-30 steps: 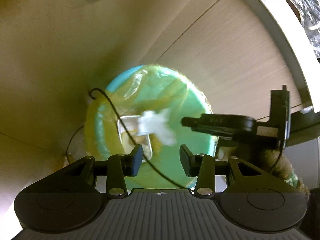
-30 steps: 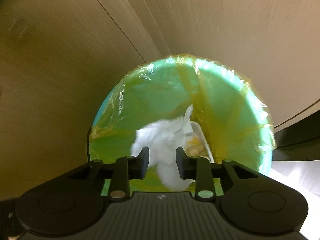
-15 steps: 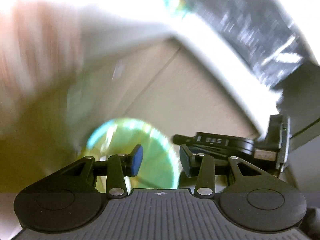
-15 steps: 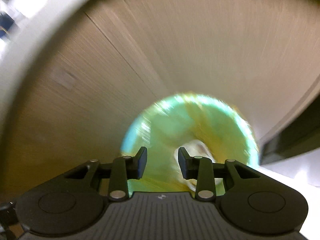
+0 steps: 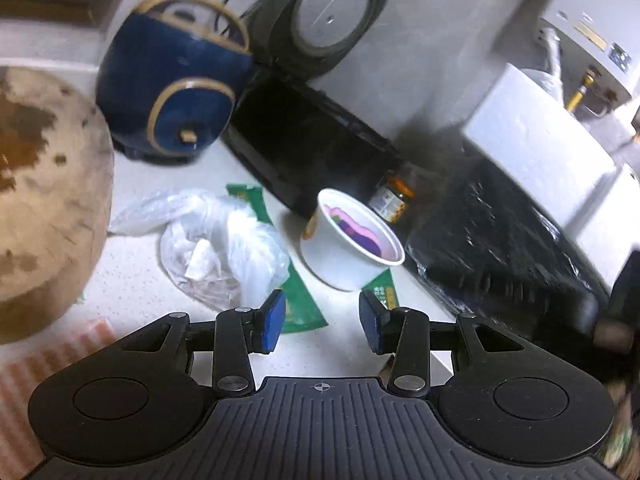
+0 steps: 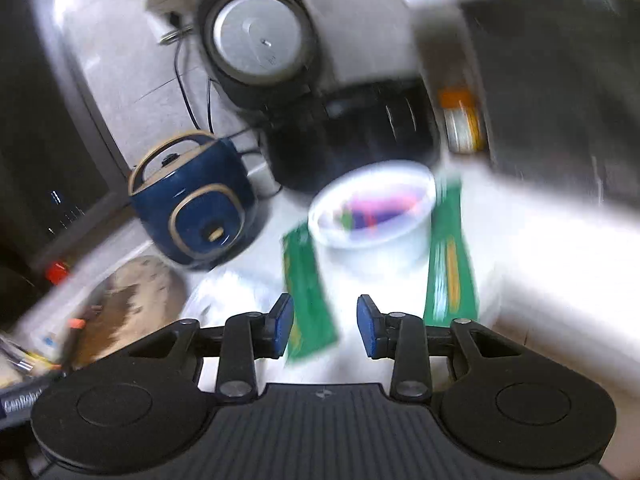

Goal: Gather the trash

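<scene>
On the white countertop (image 5: 128,280) stands a white paper cup (image 5: 352,244) with purple wrappers inside. Green wrappers (image 5: 296,296) lie beside and under it, and a crumpled clear plastic bag (image 5: 216,240) lies to its left. My left gripper (image 5: 322,322) is open and empty, just short of the cup. In the blurred right wrist view the same cup (image 6: 372,220) stands between two green wrappers (image 6: 308,296). My right gripper (image 6: 324,326) is open and empty in front of the cup.
A blue rice cooker (image 5: 172,96) and a black cooker with its lid up (image 5: 320,24) stand at the back. A round wooden block (image 5: 44,200) is at left. A black foil-covered stove (image 5: 500,248) and a jar (image 5: 394,198) are at right.
Both grippers have swung up from the green lined bin on the floor to the countertop. The white tissue that was between the right fingers has gone out of view.
</scene>
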A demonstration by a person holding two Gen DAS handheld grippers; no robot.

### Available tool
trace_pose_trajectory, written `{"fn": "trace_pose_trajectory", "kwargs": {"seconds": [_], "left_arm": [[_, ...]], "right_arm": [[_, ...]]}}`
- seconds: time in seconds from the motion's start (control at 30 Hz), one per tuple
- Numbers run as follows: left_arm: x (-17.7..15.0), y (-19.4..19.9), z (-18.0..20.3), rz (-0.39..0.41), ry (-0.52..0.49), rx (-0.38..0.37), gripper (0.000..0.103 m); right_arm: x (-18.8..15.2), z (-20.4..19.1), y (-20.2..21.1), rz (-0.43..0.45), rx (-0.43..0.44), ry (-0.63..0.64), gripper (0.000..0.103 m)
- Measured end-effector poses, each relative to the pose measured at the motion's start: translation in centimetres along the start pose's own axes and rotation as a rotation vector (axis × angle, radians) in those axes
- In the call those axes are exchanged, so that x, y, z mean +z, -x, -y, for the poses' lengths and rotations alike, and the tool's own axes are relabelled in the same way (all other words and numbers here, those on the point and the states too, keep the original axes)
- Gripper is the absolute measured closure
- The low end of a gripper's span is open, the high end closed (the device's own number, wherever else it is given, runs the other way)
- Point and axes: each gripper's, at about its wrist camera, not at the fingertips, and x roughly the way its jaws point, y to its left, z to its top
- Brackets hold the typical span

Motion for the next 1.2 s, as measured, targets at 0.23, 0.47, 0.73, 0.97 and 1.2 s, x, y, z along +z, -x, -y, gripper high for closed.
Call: {"fn": "trace_pose_trajectory", "kwargs": {"seconds": [0.23, 0.47, 0.73, 0.97, 1.2], "left_arm": [[-1.5, -4.5, -1.6, -0.143, 0.059, -0.102, 0.058], [-2.3, -6.3, -0.6, -0.144, 0.077, -0.072, 0.058], [-1.8, -6.7, 1.6, -0.119, 0.080, 0.039, 0.058], [-0.7, -8.5, 3.8, -0.100, 0.057, -0.002, 0.058], [-0.3, -10.3, 3.2, -0.111, 0.100, 0.005, 0.058]], "right_arm": [[5.5, -0.6, -6.4, -0.032, -0.241, 0.047, 0.066], [5.2, 1.9, -11.8, -0.083, -0.345, 0.093, 0.067], [2.4, 5.0, -10.5, -0.140, -0.198, 0.031, 0.077], [0.2, 4.3, -9.0, -0.174, -0.121, 0.072, 0.077], [-0.6, 4.2, -6.9, -0.180, -0.120, 0.090, 0.077]]}}
